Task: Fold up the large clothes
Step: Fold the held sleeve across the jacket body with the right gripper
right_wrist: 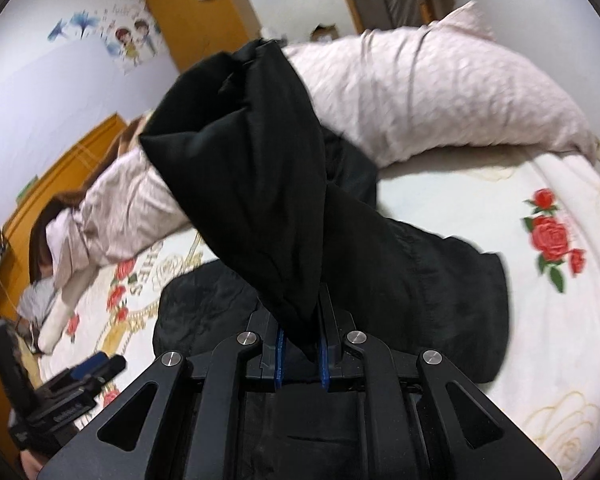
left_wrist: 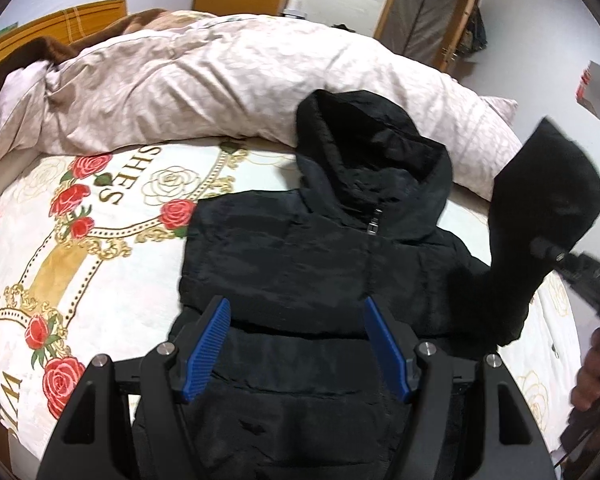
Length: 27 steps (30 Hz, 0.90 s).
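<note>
A black hooded puffer jacket [left_wrist: 300, 256] lies front up on the rose-print bed sheet [left_wrist: 60, 240], hood toward the duvet. My left gripper [left_wrist: 296, 344] is open and empty, its blue pads just above the jacket's lower body. My right gripper [right_wrist: 300, 356] is shut on the jacket's right sleeve [right_wrist: 256, 184] and holds it lifted above the bed. In the left wrist view the raised sleeve [left_wrist: 540, 208] and the right gripper's body show at the right edge. The jacket's body also shows in the right wrist view [right_wrist: 452, 296].
A rumpled pink duvet [left_wrist: 228, 84] lies across the bed behind the hood, also in the right wrist view [right_wrist: 428, 92]. A wooden headboard [left_wrist: 60, 20] is at the far left. A wardrobe [left_wrist: 424, 12] and a door stand by the far wall.
</note>
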Available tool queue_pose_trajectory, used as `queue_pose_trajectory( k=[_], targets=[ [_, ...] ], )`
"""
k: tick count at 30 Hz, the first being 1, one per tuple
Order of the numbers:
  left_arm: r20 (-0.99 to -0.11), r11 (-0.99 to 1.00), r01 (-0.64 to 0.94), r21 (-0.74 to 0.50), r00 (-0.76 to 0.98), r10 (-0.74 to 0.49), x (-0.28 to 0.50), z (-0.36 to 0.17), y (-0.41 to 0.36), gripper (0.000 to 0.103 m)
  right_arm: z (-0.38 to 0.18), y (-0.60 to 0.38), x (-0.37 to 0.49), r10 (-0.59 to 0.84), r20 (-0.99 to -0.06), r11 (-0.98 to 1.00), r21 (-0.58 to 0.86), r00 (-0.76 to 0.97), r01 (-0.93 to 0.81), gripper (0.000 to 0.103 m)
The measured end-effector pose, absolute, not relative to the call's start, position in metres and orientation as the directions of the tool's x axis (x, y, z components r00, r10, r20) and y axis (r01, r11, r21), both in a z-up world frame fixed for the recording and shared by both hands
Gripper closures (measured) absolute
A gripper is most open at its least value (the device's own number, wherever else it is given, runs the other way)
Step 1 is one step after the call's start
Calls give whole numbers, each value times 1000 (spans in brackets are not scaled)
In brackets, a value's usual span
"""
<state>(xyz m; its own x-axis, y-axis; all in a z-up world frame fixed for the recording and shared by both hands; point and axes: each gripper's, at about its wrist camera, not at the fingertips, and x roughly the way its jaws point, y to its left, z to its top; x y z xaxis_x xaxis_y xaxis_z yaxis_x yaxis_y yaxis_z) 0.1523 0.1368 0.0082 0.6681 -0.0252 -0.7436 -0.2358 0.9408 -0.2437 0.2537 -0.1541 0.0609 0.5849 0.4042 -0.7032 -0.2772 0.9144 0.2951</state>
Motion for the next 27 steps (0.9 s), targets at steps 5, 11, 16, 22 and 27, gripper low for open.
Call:
queue_pose_trajectory(
  k=[5, 11, 16, 22, 27],
  targets=[
    [-747, 926, -271, -264, 664, -19, 155, -7, 161, 33, 15, -113, 269, 409, -758, 908, 280, 508, -313, 90],
    [-759, 912, -302, -279, 651, -16, 164, -29, 183, 33, -42, -84, 282, 409, -820, 899, 285, 400, -333, 85],
    [-768, 906, -314, -283, 640, -18, 174, -41, 192, 33, -58, -76, 280, 449, -815, 871, 310, 366, -381, 57],
    [-747, 912, -275, -303, 663, -48, 191, -31, 179, 33, -33, -88, 266, 539, -768, 821, 387, 346, -420, 33],
    [-715, 929, -176, -327, 689, -121, 223, -19, 142, 33, -9, -139, 263, 503, -743, 856, 356, 441, -375, 33]
  ],
)
